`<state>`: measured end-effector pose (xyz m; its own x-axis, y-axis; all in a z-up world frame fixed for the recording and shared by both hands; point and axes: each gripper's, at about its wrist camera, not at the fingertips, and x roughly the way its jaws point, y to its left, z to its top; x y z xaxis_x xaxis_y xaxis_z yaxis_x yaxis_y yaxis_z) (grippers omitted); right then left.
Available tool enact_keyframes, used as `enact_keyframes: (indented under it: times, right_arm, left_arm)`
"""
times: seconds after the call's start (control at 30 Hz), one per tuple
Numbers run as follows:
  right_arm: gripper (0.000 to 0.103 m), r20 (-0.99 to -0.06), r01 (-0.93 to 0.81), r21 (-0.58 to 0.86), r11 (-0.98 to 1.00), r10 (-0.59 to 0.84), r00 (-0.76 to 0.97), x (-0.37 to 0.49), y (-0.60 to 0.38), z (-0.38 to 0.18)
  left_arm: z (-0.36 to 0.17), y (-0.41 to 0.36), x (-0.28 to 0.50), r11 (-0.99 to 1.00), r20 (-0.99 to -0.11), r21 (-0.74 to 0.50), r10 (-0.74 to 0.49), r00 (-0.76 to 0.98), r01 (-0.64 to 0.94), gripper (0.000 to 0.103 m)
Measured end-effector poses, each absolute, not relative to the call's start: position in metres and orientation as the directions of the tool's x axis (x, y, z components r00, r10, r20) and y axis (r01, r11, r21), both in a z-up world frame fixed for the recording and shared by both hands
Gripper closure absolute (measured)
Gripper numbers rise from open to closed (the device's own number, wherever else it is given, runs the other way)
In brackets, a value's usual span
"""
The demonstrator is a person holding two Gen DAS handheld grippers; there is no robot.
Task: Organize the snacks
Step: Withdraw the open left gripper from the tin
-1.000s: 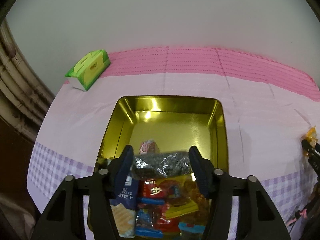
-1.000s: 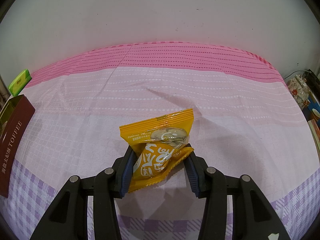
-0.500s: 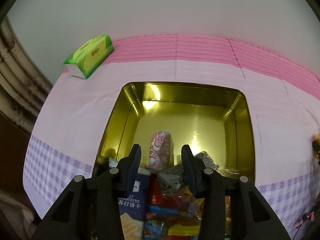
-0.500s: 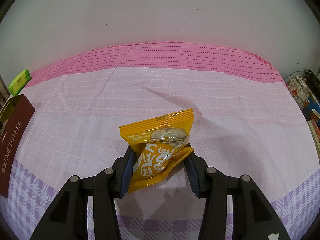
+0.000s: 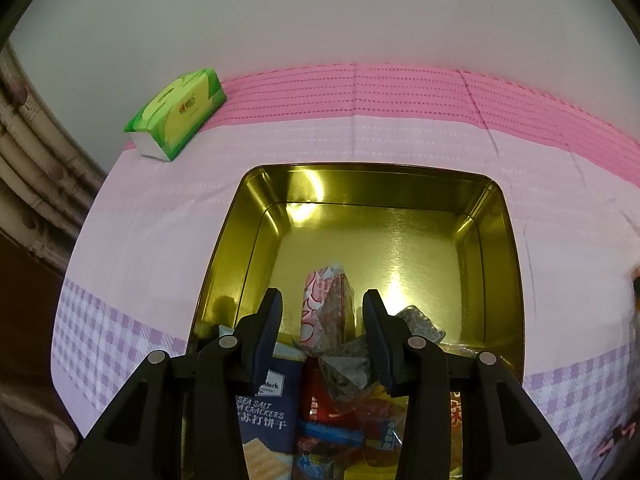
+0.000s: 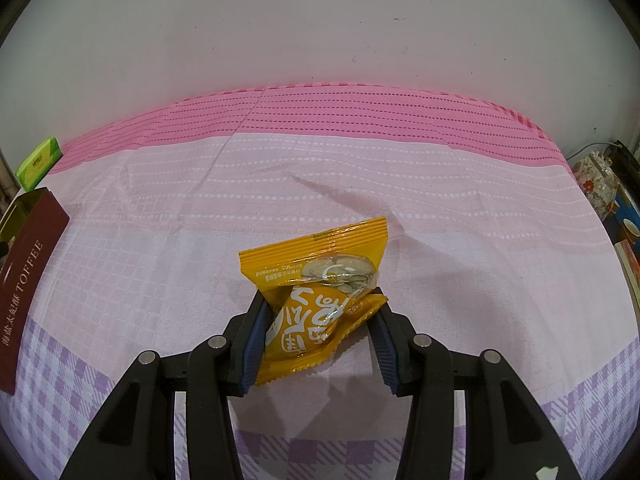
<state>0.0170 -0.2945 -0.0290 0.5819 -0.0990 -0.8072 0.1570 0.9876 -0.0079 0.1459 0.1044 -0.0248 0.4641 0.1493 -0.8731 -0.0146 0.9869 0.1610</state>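
Tin's point(image 5: 496, 240) far half bare — snacks point(image 5: 328, 360) nearside

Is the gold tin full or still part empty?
Part empty. The gold tin holds snack packets piled at its near end only; the far half of its floor shows bare.

Your left gripper point(image 5: 323, 312) points steeply down into the gold tin point(image 5: 240, 232), jaws parted with gaps either side of the pink-and-white wrapped snack point(image 5: 326, 304) standing between them; neither pad presses it. Your right gripper point(image 6: 318, 320), well apart from that tin, tilts downward, both pads clamped on the yellow snack packet point(image 6: 316, 300).
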Motion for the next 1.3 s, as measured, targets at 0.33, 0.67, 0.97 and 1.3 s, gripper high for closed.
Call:
enact_keyframes:
  times: [0.33,0.67,0.97,1.3]
  right_arm:
    - [0.058,-0.807,0.157,-0.011,0.988,-0.101,0.581,0.017,-0.296,-0.029]
    - [0.058,-0.807,0.154,-0.013,0.988,-0.102,0.581,0.017,-0.295,-0.029]
    - [0.058,-0.807,0.154,-0.015,0.988,-0.102,0.582,0.016,-0.296,-0.029]
    - [0.058,-0.807,0.150,-0.014,0.989,-0.100,0.582,0.017,-0.296,-0.029]
  left_arm:
    - [-0.024,0.102,0.146,0.983,-0.870,0.181,0.158,0.467,0.004,0.058]
    - [-0.009,0.102,0.134,0.984,-0.859,0.178,0.143,0.492,0.025,0.050]
    - [0.009,0.104,0.117,0.985,-0.835,0.170,0.129,0.534,0.029,0.049]
    - [0.026,0.126,0.083,0.982,-0.801,0.187,0.165,0.576,-0.020,0.049]
